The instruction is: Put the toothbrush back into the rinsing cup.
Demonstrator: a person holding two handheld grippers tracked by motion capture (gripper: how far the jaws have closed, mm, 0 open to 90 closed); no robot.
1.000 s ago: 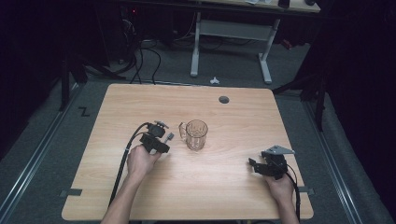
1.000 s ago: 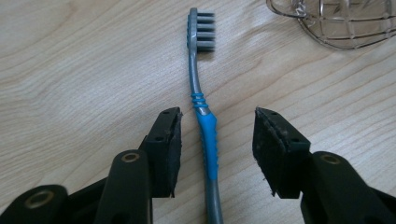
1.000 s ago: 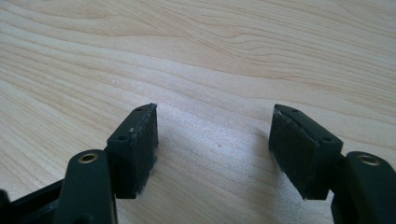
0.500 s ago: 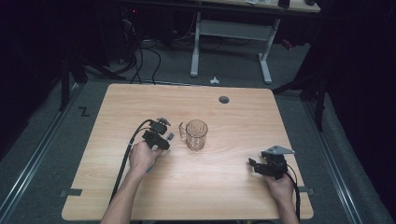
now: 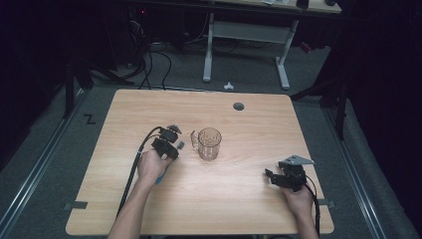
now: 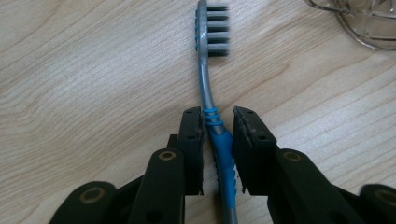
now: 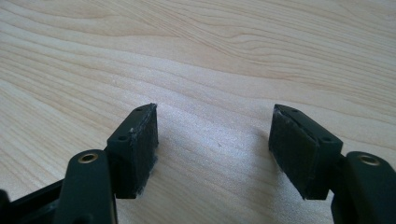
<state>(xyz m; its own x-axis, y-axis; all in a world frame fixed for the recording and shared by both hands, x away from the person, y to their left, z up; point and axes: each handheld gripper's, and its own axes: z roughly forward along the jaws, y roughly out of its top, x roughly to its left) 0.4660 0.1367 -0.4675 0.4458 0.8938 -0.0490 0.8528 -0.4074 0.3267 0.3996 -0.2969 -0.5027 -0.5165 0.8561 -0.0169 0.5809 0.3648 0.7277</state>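
The left hand-held gripper (image 6: 218, 122) has just been closing its jaws around a toothbrush (image 6: 208, 70), low on the blue grip part of the handle. The left pad touches the handle, but a thin gap seems to remain at the right pad, so I judge the pinch is not yet firm. The toothbrush lies flat on the desk (image 5: 149, 114), just beside the glass mug (image 5: 209, 143), with its bristle head pointing away from the jaws; probably it is taken near the middle so it will not tip when lifted. It has a grey neck, blue ribbed bands and dark bristles. The right hand-held gripper (image 7: 214, 151) rests spread apart over bare desk, well apart from the mug.
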